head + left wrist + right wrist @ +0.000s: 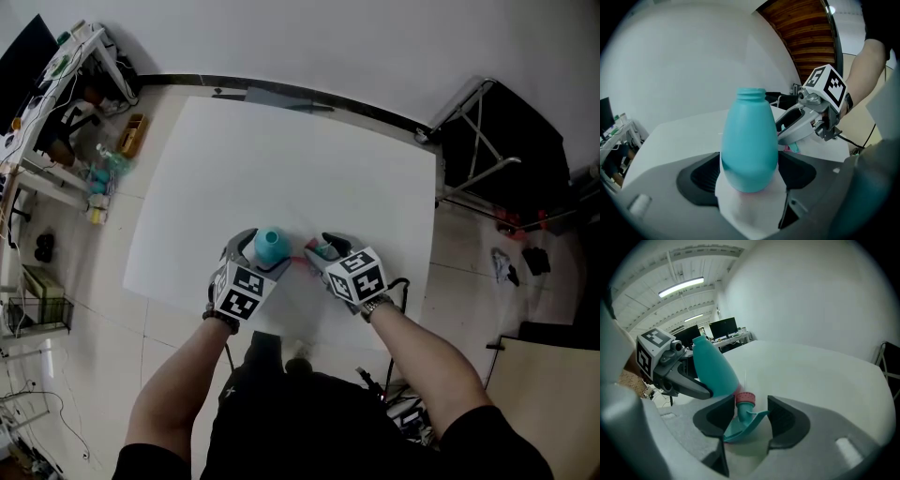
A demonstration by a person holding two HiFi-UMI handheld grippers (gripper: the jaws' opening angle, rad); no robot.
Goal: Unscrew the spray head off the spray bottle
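Observation:
A teal spray bottle [749, 140] stands upright between the pads of my left gripper [750, 176], which is shut on its wide body. Its threaded neck [751, 93] is bare and open at the top. The spray head [743, 416], teal with a pink collar [745, 399], is off the bottle and lies between the jaws of my right gripper [749, 414]. It leans on the left pad, with a gap at the right pad. In the head view both grippers sit side by side near the table's front edge, the bottle [268, 246] left of the spray head [322, 250].
The white table [281, 159] stretches away beyond the grippers. A cluttered shelf unit [66, 94] stands on the floor at the left. A black folding frame [492, 131] stands past the table's right corner. My left gripper [665, 366] shows close beside the right one.

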